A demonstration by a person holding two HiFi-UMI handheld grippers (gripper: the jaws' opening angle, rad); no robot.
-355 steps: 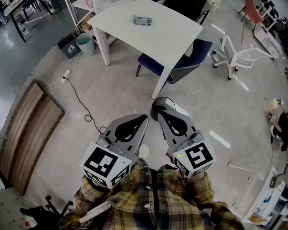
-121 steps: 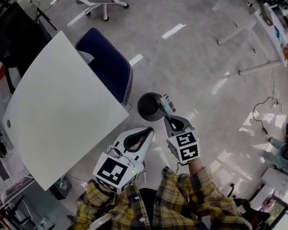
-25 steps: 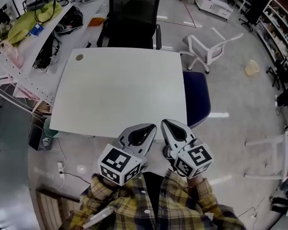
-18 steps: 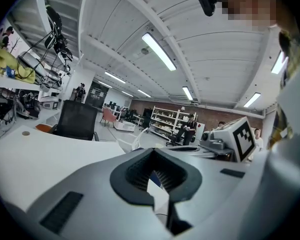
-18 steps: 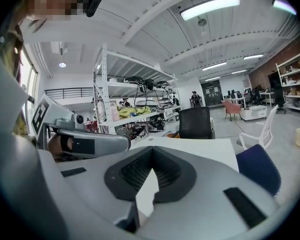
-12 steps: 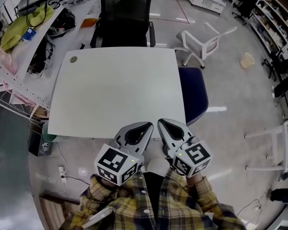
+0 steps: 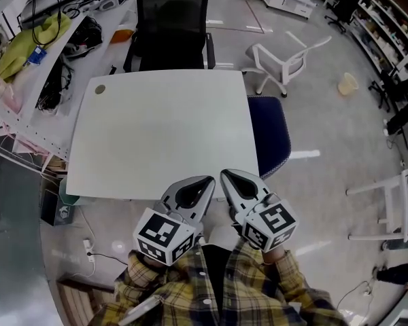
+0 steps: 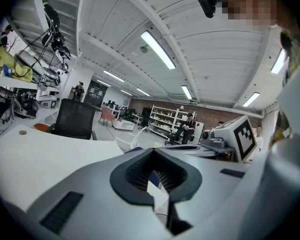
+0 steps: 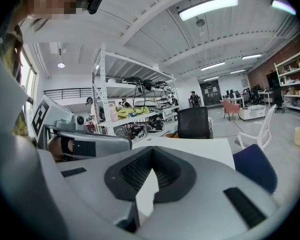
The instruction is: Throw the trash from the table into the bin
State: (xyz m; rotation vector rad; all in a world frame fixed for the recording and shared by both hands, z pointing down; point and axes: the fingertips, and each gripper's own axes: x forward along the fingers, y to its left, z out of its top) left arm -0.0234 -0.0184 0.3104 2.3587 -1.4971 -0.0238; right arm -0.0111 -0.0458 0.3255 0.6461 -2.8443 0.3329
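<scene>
The white table [image 7: 163,128] fills the middle of the head view, and its top is bare except for a small round cap near the far left corner. No trash or black bin shows in any view. My left gripper [image 7: 207,180] and right gripper [image 7: 224,174] hang side by side just past the table's near edge, both shut with nothing between the jaws. The left gripper view shows its jaws [image 8: 151,151] meeting at the tips, with the table [image 8: 25,156] to the left. The right gripper view likewise shows closed jaws [image 9: 151,153] in front of the table [image 9: 195,149].
A black office chair [image 7: 171,19] stands at the table's far side. A blue chair [image 7: 269,133] is at its right and a white chair [image 7: 285,49] lies beyond. Cluttered shelves [image 7: 27,39] line the left. A pale green pail [image 7: 66,194] and a dark box [image 7: 51,208] sit under the table's left corner.
The head view has drifted slightly, so the table sits a little further left. Both grippers stay shut and side by side in the same spot.
</scene>
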